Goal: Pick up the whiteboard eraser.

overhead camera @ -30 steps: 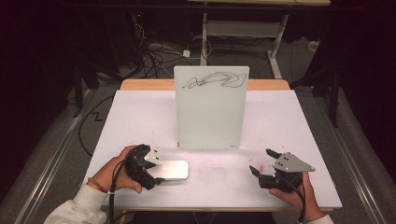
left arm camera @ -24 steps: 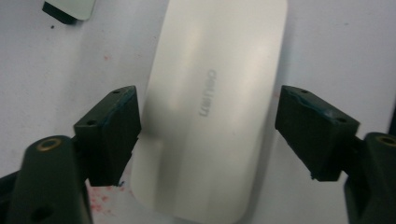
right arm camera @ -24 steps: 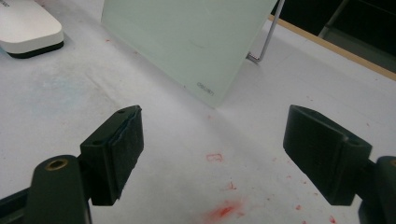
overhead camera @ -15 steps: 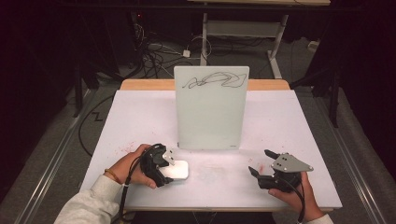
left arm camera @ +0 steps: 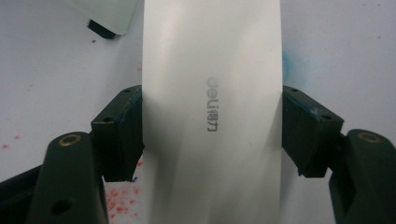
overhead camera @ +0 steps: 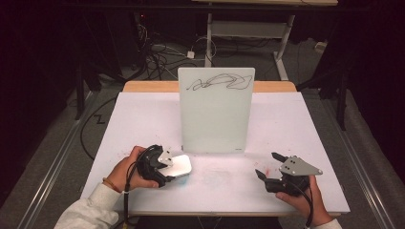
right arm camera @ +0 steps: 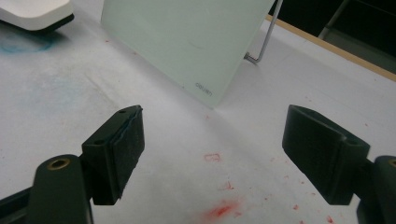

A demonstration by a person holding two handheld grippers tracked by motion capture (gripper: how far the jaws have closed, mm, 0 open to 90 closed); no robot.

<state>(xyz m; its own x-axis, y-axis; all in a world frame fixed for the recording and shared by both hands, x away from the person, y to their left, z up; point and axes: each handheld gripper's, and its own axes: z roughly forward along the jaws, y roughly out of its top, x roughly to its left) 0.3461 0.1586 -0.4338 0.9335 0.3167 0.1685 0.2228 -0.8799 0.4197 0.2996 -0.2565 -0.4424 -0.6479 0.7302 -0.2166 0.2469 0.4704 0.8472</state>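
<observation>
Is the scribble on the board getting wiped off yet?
Not yet. The black scribble is all there on the upright whiteboard. The left hand-held gripper is clamped on the white eraser down at the table. The right hand-held gripper is open and empty. All the wiping is left.

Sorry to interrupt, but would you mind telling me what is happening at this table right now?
A person sits at a white table holding a gripper in each hand. The left gripper has its jaws closed on the sides of a white whiteboard eraser lying flat on the table. The right gripper rests open near the table's front edge, holding nothing. Between them stands a small glass whiteboard on a wire stand, with a black scribble across its top. Red and blue marker smudges stain the table.
</observation>
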